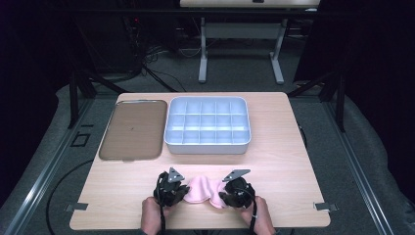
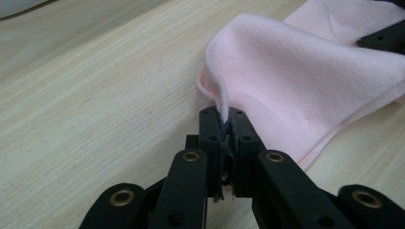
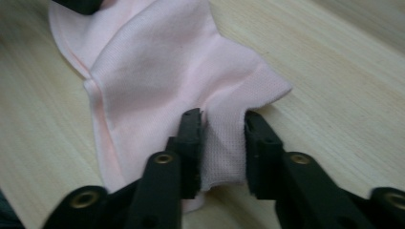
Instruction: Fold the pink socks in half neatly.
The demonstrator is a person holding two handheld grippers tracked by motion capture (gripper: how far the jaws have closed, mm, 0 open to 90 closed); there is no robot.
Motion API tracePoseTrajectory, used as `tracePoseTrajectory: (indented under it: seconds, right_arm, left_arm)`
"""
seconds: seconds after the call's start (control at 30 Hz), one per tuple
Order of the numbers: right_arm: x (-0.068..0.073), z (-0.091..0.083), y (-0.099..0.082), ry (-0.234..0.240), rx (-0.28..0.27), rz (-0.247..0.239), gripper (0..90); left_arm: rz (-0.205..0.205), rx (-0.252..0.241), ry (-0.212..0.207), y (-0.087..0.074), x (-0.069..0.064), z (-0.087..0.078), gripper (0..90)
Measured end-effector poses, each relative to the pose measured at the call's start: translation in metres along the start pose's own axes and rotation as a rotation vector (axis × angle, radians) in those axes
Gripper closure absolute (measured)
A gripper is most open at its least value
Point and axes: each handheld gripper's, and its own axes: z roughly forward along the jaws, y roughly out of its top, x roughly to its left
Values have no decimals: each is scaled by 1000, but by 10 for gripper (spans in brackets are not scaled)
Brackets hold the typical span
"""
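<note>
A pale pink sock (image 1: 203, 190) lies crumpled on the wooden table near the front edge, between my two grippers. My left gripper (image 1: 183, 192) is at its left end. In the left gripper view the gripper (image 2: 224, 115) is shut, pinching a raised edge of the sock (image 2: 296, 81). My right gripper (image 1: 223, 198) is at the sock's right end. In the right gripper view its jaws (image 3: 222, 121) stand a little apart, astride the meshed cuff of the sock (image 3: 157, 71), which fills the gap between them.
A brown tray (image 1: 132, 129) lies at the back left of the table (image 1: 279, 161). Beside it stands a pale blue box (image 1: 208, 147) divided into several compartments. A person's hands hold both grippers at the table's front edge.
</note>
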Motion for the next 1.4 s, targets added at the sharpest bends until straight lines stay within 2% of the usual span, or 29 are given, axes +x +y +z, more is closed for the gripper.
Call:
tracePoseTrajectory:
  seconds: [0.1, 0.13, 0.27, 0.37, 0.4, 0.5, 0.53, 0.57, 0.6, 0.63, 0.67, 0.7, 0.83, 0.87, 0.9, 1.0, 1.1, 1.2, 1.23, 1.3, 1.33, 1.4]
  right_arm:
    - [-2, 1, -2, 31, -23, 24, 794]
    - [-6, -1, -4, 56, -25, 58, 816]
    - [-11, -15, -3, -7, -35, 61, 827]
    - [-11, -23, -1, -50, -51, 54, 827]
    - [-11, -34, 3, -82, -57, 36, 826]
    - [-9, -43, 9, -145, -44, 4, 823]
    - [-9, -43, 9, -145, -44, 4, 823]
    - [-10, -39, 10, -144, -3, -16, 789]
    - [-10, -34, 10, -150, 15, -23, 763]
    - [-11, -29, 8, -148, 38, -38, 753]
    - [-13, -24, 6, -128, 56, -41, 738]
    - [-16, -21, 4, -117, 54, -36, 703]
    - [-29, -30, -4, -54, -24, 47, 563]
    - [-29, -30, -4, -54, -24, 47, 563]
    - [-34, -35, -7, -35, -39, 75, 537]
    - [-38, -38, -11, -38, -38, 99, 538]
    - [-40, -34, -18, -28, -26, 129, 583]
    - [-40, -34, -21, -34, -15, 140, 605]
    - [-40, -32, -24, -35, -20, 151, 639]
    - [-40, -31, -24, -35, -18, 150, 653]
    - [-41, -29, -25, -48, -21, 152, 700]
    - [-41, -28, -25, -50, -3, 137, 741]
  left_arm:
    - [-3, -9, -5, -2, 0, -1, 864]
    - [-8, -13, -13, -3, 0, -1, 866]
    - [-10, -25, -32, -3, -2, -1, 867]
    - [-16, -45, -67, -1, -7, 0, 867]
    - [-29, -52, -79, 0, -11, 2, 867]
    - [-30, -50, -83, 1, -15, 3, 865]
    - [-30, -50, -83, 1, -15, 3, 864]
    - [-41, -39, -70, 0, -13, 5, 859]
    - [-52, -41, -70, 0, -11, 5, 845]
    - [-64, -42, -71, 0, -9, 5, 790]
    - [-65, -33, -64, 0, -7, 5, 699]
    - [-76, -32, -62, 0, -7, 4, 606]
    - [-85, -50, -62, -1, -3, -3, 505]
    - [-96, -60, -64, -1, -3, -5, 505]
    - [-103, -76, -57, -1, -1, -10, 483]
    - [-112, -93, -64, -1, 0, -14, 495]
    - [-115, -89, -75, -3, -1, -12, 569]
    - [-106, -74, -85, -5, -1, -7, 626]
    - [-93, -78, -90, -6, -1, -4, 651]
    - [-87, -86, -95, -8, -1, -2, 665]
    - [-74, -89, -93, -9, 0, 1, 721]
    - [-64, -95, -97, -9, 0, 3, 770]
